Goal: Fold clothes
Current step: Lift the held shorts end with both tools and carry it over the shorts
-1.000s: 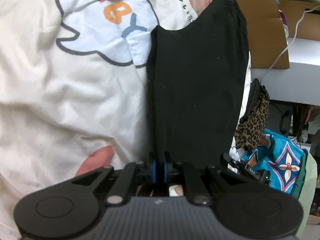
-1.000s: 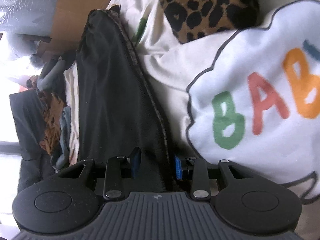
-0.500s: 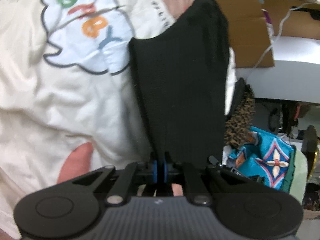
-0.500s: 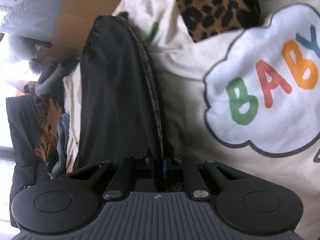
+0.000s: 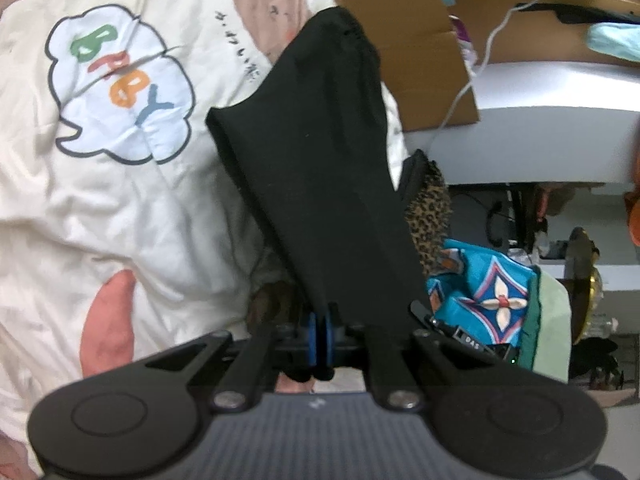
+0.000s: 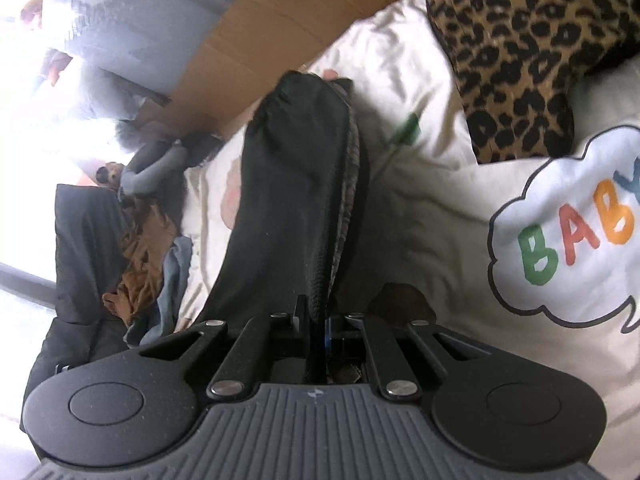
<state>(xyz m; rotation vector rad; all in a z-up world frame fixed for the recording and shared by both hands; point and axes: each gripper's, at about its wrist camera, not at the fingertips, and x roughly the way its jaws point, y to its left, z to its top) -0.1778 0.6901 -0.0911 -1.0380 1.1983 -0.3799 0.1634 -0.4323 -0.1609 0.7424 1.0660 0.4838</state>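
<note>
A black garment [image 5: 320,168] hangs stretched above a cream bedspread [image 5: 100,220] printed with a "BABY" cloud. My left gripper [image 5: 320,332] is shut on one edge of the garment, which runs away from the blue pads. In the right wrist view the same black garment [image 6: 288,208] stretches ahead, and my right gripper [image 6: 318,332] is shut on its near edge. The garment's far end is bunched. Its lower parts are hidden behind the gripper bodies.
A leopard-print cloth [image 6: 520,52] lies on the bed at the upper right. A pile of clothes [image 6: 144,260] sits at the bed's left side. Cardboard [image 5: 420,52], a white cable [image 5: 476,68] and a teal patterned fabric [image 5: 492,296] lie beyond the bed edge.
My right gripper has closed on the garment's edge. Both grippers have lifted, so the garment hangs higher above the bedspread and the "BABY" cloud looks smaller.
</note>
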